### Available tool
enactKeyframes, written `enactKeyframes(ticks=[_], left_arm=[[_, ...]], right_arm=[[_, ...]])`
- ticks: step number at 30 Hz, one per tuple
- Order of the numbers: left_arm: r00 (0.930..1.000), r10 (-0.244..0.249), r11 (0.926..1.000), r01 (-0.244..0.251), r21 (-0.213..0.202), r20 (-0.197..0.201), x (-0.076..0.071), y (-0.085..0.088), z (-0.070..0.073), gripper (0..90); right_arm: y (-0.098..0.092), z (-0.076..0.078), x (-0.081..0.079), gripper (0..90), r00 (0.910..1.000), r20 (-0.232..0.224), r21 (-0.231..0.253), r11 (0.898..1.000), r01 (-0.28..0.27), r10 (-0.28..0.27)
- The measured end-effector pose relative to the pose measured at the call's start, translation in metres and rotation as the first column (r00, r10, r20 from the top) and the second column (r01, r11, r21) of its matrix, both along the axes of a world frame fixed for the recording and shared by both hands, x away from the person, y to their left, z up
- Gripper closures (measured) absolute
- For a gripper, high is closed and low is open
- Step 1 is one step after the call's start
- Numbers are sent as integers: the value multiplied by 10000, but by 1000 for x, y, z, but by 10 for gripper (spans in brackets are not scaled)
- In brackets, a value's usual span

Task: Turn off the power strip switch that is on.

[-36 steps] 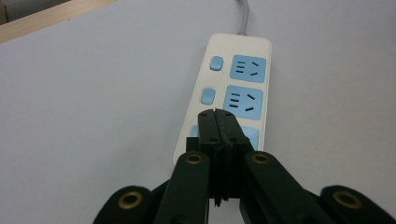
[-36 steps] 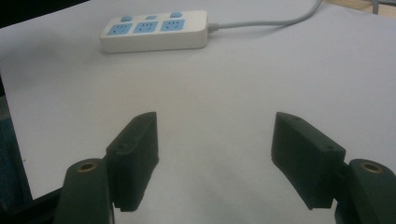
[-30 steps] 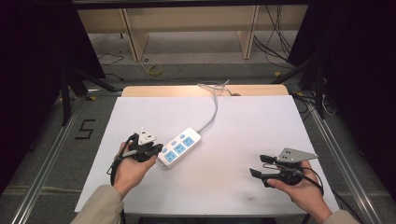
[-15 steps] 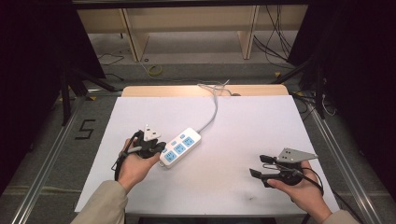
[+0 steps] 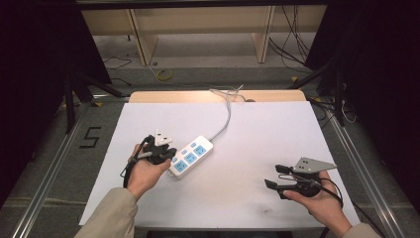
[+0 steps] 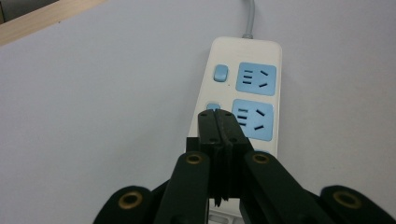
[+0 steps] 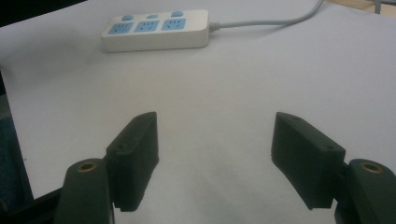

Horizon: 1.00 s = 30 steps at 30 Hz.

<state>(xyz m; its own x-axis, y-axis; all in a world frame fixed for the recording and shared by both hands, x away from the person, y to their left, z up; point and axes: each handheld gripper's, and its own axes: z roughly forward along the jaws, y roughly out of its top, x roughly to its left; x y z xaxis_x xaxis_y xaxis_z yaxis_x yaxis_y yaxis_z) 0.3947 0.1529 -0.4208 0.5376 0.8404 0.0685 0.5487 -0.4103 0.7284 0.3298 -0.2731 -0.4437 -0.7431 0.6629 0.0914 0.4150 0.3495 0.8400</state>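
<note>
We see a white plastic power strip with three blue sockets and small blue switches (image 5: 190,158) lying slightly left of centre in the high view, on a white table sheet (image 5: 257,134), its grey cable (image 5: 226,116) curving away toward the upper middle of the frame. The left gripper (image 5: 168,154), held in the left hand (image 5: 143,171) at the lower left, has its black jaws pressed flat together with nothing between them, the tips poised over the near end of the strip; in the left gripper view they sit just in front of the middle blue switch (image 6: 213,107), and we cannot tell whether they touch it. The right gripper (image 5: 275,177), in the right hand (image 5: 317,198) at the lower right, rests well apart from the strip with its jaws spread wide and empty. We judge the step in hand to be pressing a switch with the closed tips: we would keep the jaws together, come straight down on the switch's centre, and press gently so the light strip does not slide; the idle gripper could steady its far end. The only writing we can read is a dark figure 5 (image 5: 90,137) marked on the floor at the left of the high view; we find no brand or label on the strip.
</note>
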Motion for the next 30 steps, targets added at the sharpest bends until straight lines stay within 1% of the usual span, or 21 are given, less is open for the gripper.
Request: enactKeyframes(ticks=[6, 10, 12, 17, 22, 26, 30], left_arm=[[10000, 3, 10000, -2, 30, -36, 4, -2, 0, 899], [10000, -30, 9999, 31, 143, -46, 6, -3, 0, 899], [10000, 5, 9999, -4, 117, -50, 8, -4, 0, 899], [9999, -43, 9997, 46, 225, -116, 11, -6, 0, 899], [10000, -60, 9996, 62, 258, -78, 14, -8, 0, 898], [9998, -88, 9995, 93, 302, -150, 17, -10, 0, 898], [9998, -96, 9990, 103, 437, -153, 20, -11, -1, 898]], right_arm=[[0, 0, 0, 325, 10000, -3, -29, 10000, -17, 17], [0, 0, 0, 326, 10000, 24, -11, 10000, -10, 10], [0, 0, 0, 325, 10000, 35, -31, 10000, -21, 21], [1, 0, 0, 325, 10000, 46, -26, 10000, -33, 33], [1, 0, 0, 326, 10000, 60, -41, 10000, -22, 22], [1, 0, -1, 326, 10000, 35, -36, 10000, -12, 12], [1, 0, -1, 326, 10000, 43, -33, 10000, -9, 9]])
